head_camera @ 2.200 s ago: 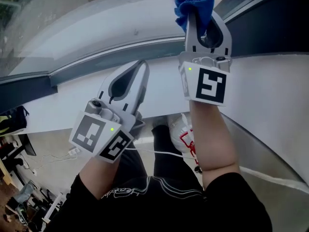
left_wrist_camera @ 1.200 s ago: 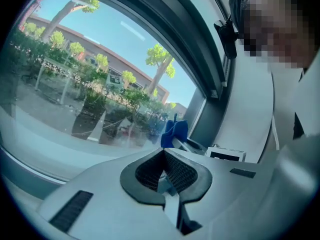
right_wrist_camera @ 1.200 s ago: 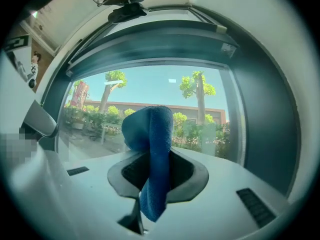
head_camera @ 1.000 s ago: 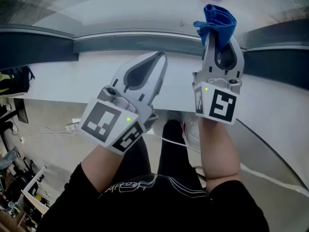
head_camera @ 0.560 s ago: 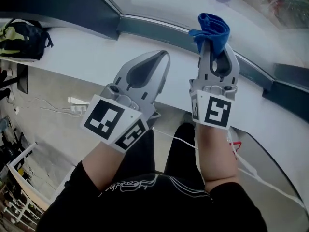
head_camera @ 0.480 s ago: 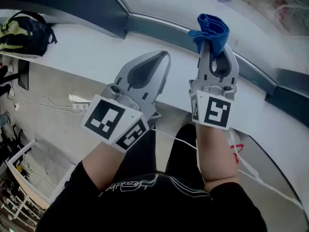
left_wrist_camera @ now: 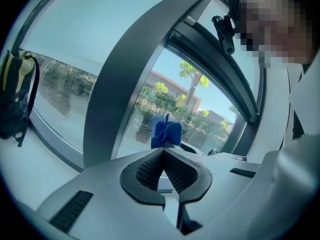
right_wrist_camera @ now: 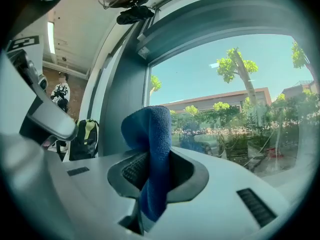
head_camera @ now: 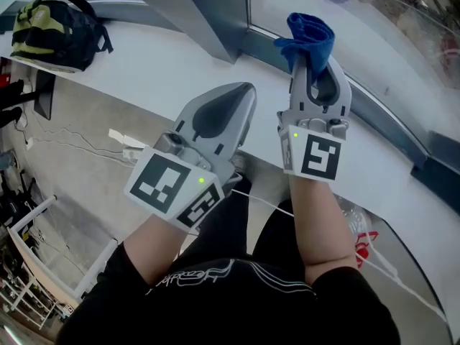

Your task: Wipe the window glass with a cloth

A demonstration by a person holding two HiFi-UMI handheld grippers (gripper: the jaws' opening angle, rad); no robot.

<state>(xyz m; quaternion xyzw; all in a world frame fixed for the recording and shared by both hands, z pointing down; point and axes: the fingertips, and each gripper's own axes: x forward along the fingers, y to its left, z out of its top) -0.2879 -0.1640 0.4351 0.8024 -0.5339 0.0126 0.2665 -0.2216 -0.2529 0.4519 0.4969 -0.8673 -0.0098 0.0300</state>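
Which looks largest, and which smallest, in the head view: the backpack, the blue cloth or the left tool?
1. left tool, largest, though it is also nearest the camera
2. backpack
3. blue cloth, smallest

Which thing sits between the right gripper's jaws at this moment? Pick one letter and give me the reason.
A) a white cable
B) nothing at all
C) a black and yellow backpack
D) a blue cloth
D: in the right gripper view, the right gripper has its jaws closed on the blue cloth, whose folded end sticks up past the tips.
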